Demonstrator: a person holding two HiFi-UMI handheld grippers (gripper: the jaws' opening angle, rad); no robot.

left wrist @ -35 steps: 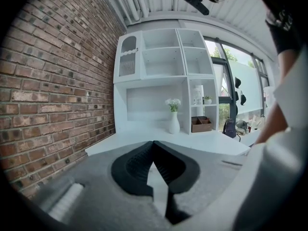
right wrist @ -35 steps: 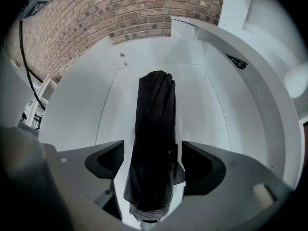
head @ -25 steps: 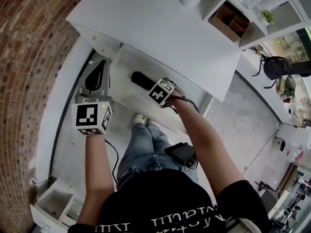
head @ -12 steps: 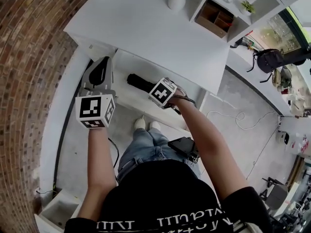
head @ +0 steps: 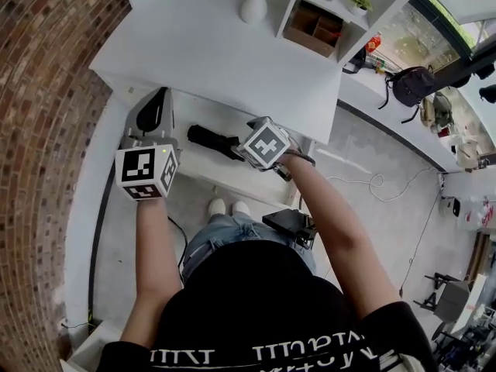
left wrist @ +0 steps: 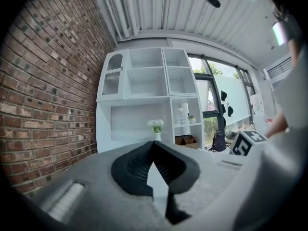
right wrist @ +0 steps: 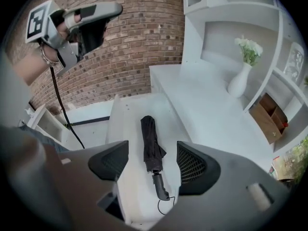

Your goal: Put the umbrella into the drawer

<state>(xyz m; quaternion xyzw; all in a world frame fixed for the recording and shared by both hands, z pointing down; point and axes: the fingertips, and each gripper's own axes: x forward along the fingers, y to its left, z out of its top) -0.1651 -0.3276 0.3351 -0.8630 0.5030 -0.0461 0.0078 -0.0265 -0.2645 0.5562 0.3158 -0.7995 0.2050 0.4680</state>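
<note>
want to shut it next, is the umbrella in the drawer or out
In: the folded umbrella lies flat inside the open drawer, on its white floor between the side walls.

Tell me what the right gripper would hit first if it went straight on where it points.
Probably the umbrella, lying in the open drawer below. The right gripper looks down on it near the handle; its jaws, just closing a bit, stand apart and grip nothing. Depth is unclear.

Matt black cloth umbrella (right wrist: 150, 143), smooth white drawer (right wrist: 127, 124), rough brick wall (right wrist: 134, 42), perhaps glazed vase (right wrist: 238, 85).
</note>
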